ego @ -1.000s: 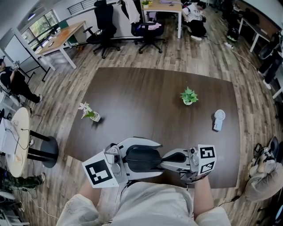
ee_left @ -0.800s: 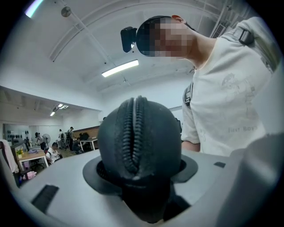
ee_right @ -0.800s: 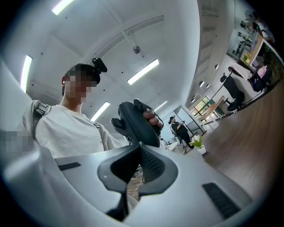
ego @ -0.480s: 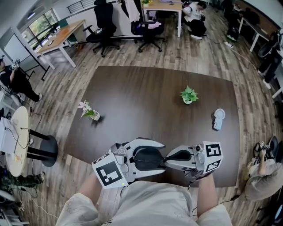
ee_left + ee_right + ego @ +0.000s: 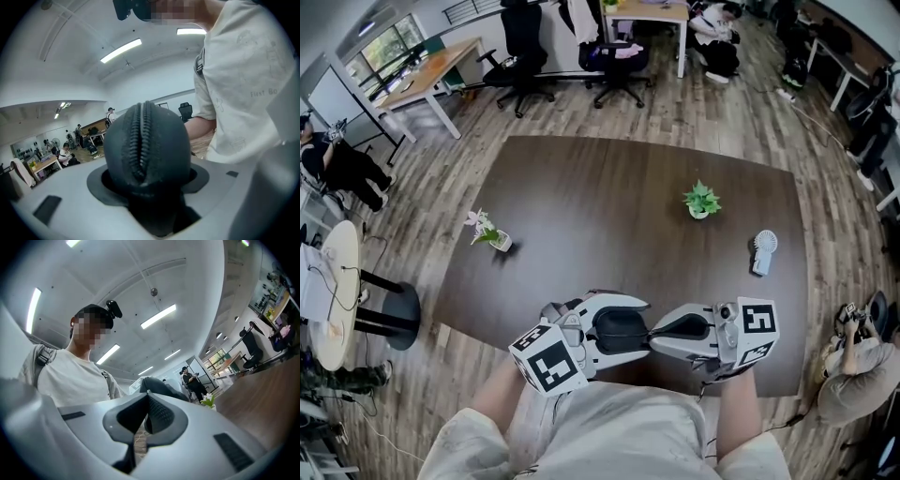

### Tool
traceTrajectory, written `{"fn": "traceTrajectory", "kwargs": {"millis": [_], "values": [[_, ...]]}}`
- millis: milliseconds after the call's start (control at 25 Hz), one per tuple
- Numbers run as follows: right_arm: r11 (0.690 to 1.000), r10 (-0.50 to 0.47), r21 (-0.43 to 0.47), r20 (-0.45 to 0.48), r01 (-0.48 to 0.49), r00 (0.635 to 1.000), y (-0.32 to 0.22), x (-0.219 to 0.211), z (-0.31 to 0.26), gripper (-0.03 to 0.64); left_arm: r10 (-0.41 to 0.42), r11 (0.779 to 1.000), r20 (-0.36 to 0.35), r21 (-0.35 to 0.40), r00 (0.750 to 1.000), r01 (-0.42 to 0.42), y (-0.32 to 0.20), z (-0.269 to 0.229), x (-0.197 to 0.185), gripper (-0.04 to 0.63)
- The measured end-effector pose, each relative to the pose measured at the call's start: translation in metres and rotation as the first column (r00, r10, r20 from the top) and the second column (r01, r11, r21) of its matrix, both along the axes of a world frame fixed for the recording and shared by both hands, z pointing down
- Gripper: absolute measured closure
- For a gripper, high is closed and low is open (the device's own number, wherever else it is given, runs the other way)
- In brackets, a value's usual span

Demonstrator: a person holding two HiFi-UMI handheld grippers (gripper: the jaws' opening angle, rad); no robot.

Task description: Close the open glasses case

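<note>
1 left tool (image 5: 636, 326) sank, clutching the case (image 5: 146, 145)

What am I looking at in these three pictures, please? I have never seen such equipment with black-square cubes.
A person holds two hand tools, each ending in a claw; the marked cubes are parts of the tools. One picture looks down from a camera on the person's head; the other two come from cameras riding on the claws. The left claw grips a dark glasses case with a zip. The right claw is shut and empty. On the brown table are a flowering plant, a green plant and a small white fan.
</note>
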State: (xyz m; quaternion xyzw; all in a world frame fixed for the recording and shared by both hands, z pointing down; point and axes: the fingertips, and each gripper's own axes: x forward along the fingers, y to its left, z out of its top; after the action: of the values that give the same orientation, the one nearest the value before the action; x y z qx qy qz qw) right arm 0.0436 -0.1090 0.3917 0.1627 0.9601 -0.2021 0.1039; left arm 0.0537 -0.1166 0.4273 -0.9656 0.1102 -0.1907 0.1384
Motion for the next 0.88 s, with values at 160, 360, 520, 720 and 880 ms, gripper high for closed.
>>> {"fn": "traceTrajectory", "kwargs": {"millis": [160,360,520,720,880], "values": [[0.999,0.02,-0.03,0.058,-0.018,0.998,-0.004,0.003,-0.006,0.617,-0.015,1.0,-0.081,-0.026,0.997,0.013,-0.002,-0.008,0.004,0.308],[0.994,0.009,-0.11,0.199,0.013,0.98,-0.009,0.017,-0.018,0.617,-0.031,0.996,-0.162,-0.09,0.986,0.017,-0.004,-0.024,0.004,0.308],[0.979,0.013,-0.198,0.336,0.058,0.942,-0.014,0.033,-0.027,0.617,-0.043,0.993,-0.194,-0.116,0.98,0.021,-0.006,-0.025,0.003,0.313],[0.977,0.057,-0.213,0.288,0.006,0.956,-0.021,0.03,-0.013,0.617,-0.085,0.993,-0.126,-0.087,0.988,0.075,-0.012,-0.015,-0.004,0.325],[0.984,0.091,-0.17,0.186,-0.059,0.978,-0.025,0.025,-0.007,0.617,-0.107,0.992,-0.086,-0.071,0.991,0.101,-0.018,-0.008,-0.011,0.331]]}}
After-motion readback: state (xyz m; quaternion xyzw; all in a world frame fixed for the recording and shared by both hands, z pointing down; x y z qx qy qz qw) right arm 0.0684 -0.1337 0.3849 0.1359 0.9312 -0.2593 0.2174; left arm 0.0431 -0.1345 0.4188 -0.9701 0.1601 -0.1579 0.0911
